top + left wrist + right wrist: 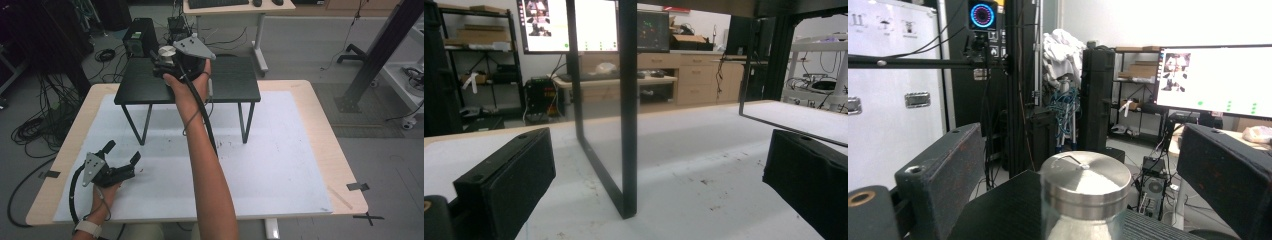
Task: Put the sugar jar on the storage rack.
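Where cables sprawl, white mat (280,165) covers table (320,110).

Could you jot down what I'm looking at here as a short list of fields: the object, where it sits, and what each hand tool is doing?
object: metal bottle with a silver cap
where it stands: upright on the small black stand, near its far edge
stand: rests on the white table
right gripper: at the bottle, jaws open on either side of the cap, pads not touching it
left gripper: low over the table, jaws open, nothing between them
left gripper faces: a black leg of the stand
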Available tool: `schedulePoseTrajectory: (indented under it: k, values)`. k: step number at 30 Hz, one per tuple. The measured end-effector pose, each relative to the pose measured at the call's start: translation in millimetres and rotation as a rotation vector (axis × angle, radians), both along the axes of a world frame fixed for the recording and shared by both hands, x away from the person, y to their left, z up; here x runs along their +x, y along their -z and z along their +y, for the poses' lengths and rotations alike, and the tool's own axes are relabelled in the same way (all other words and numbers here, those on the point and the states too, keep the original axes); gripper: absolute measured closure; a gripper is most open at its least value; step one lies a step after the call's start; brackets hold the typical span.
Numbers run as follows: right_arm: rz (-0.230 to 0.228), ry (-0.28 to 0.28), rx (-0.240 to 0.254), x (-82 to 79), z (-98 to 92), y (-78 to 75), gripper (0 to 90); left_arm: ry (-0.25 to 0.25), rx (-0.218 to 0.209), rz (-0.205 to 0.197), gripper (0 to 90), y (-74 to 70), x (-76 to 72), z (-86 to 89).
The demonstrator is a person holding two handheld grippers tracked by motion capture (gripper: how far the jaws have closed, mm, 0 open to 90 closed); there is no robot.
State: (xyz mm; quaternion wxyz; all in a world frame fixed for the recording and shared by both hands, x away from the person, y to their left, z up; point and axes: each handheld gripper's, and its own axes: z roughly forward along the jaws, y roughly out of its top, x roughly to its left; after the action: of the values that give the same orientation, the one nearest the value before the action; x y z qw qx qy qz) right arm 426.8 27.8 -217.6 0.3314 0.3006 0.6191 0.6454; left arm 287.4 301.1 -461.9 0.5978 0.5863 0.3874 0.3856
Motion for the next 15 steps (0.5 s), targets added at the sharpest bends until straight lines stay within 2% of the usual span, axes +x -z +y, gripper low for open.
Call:
schedulePoseTrajectory:
  k: [9, 15]
  values:
    - [-0.024, -0.024, -0.009, -34.1, -15.2, 2.4, 5.1, 0.000, 0.000, 0.000, 0.4, 0.0, 0.0, 0.0]
    - [-0.048, -0.052, 0.012, -58.4, -29.9, 11.1, 5.1, 0.000, 0.001, -0.001, 0.4, 0.0, 0.0, 0.0]
